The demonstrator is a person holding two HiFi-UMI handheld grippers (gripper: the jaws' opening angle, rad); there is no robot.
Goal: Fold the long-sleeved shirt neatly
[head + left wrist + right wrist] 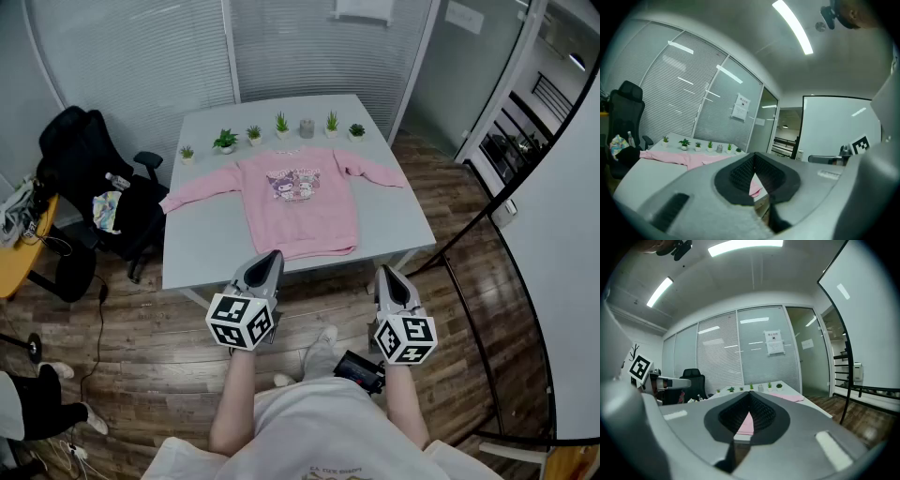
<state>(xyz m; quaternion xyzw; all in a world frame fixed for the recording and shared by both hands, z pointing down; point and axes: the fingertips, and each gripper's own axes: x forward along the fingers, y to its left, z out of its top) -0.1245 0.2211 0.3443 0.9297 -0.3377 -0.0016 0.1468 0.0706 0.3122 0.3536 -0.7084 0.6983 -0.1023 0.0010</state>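
Grey left hand-held gripper [272, 255] and right hand-held gripper [386, 274], jaws closed on nothing, hang short of pink long-sleeved shirt [300, 202] spread flat on pale rectangular bench [206, 246]; part jaws before pinching 1 sleeve cuff.

The soft pink long-sleeved shirt [298, 204] lies flat and open on the pale grey counter [202, 246], front side up. A cartoon picture shows on its chest. Both sleeves stretch out sideways, slanting a little toward the near edge. Its bottom hem sits close to that edge. It is not folded yet.
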